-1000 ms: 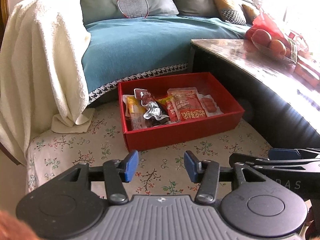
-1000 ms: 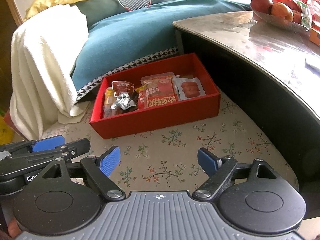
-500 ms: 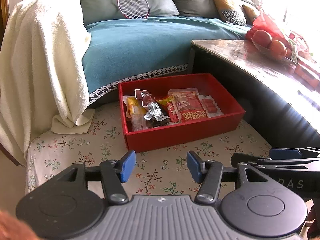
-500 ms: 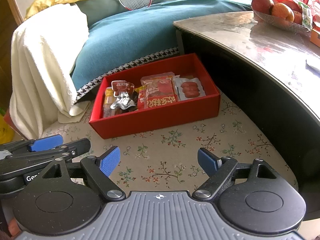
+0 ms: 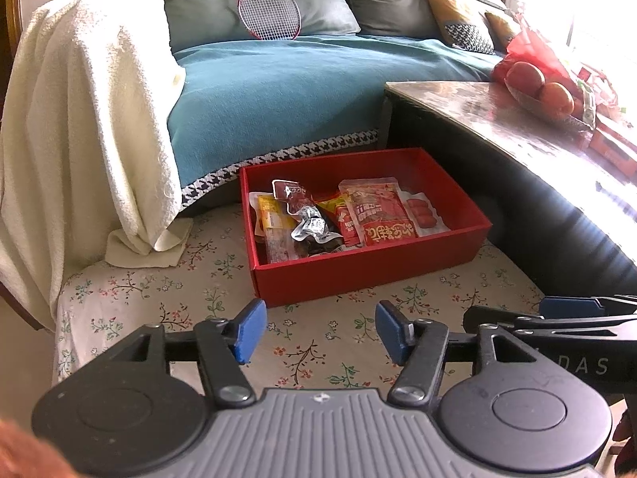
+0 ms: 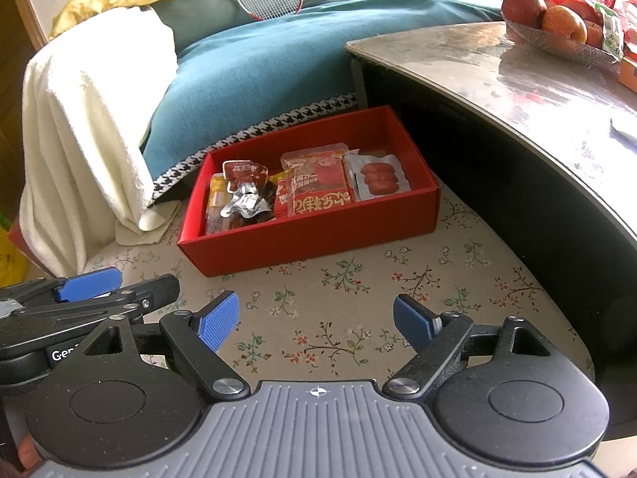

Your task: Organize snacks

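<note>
Your left gripper (image 5: 318,330) has nothing between its blue pads, and its jaws are opening as it hangs over the flowered cloth (image 5: 318,358). Your right gripper (image 6: 316,320) is spread wider, also empty, with only the same cloth under the gap. The two tools sit side by side — each shows at the edge of the other's view.

Just ahead of both sets of fingertips, on that cloth, stands the red box (image 5: 370,275), open-topped and apart from either gripper. All the snacks you can see are inside it, crowded toward its left and middle:
- a yellow packet (image 5: 270,215) lies at the left end;
- a dark red pouch (image 5: 292,195) and a crumpled silver packet (image 5: 314,227) rest on top of it;
- a big red bag with white characters (image 5: 382,215) lies in the middle, tilted up against the pile;
- a clear pack of red sausages (image 6: 378,177) lies to its right.

The right end of the box floor is bare.

Behind the box runs a sofa with a teal cover (image 5: 278,91) — a white blanket (image 5: 79,119) hangs over its left arm, and a badminton racket (image 5: 268,14) leans on the back cushions. To the right, a dark table (image 6: 517,71) curves past the box; on its top sits a bowl of apples (image 6: 557,24).
</note>
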Available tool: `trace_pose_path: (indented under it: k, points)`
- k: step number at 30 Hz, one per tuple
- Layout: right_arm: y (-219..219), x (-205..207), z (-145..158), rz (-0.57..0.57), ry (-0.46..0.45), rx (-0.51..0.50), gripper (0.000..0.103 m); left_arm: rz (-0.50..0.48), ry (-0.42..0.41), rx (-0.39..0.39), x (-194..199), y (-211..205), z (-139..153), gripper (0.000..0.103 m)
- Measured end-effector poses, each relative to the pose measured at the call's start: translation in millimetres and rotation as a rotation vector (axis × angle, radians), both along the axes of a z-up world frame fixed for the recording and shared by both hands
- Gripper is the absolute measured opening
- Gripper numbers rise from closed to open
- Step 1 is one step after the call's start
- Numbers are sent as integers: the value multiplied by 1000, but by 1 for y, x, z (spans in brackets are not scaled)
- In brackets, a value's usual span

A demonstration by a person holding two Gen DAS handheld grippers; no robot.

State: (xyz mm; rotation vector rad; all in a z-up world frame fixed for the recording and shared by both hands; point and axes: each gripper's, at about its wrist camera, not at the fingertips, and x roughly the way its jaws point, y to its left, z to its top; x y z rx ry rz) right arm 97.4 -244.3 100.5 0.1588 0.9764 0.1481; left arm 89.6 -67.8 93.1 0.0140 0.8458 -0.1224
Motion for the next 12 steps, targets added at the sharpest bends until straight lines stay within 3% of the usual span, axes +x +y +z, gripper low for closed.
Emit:
trace_pose_path:
  k: [12]
  points:
    - [0, 0, 0, 1, 2, 0, 90, 9, -4, 9, 0, 1, 0, 57]
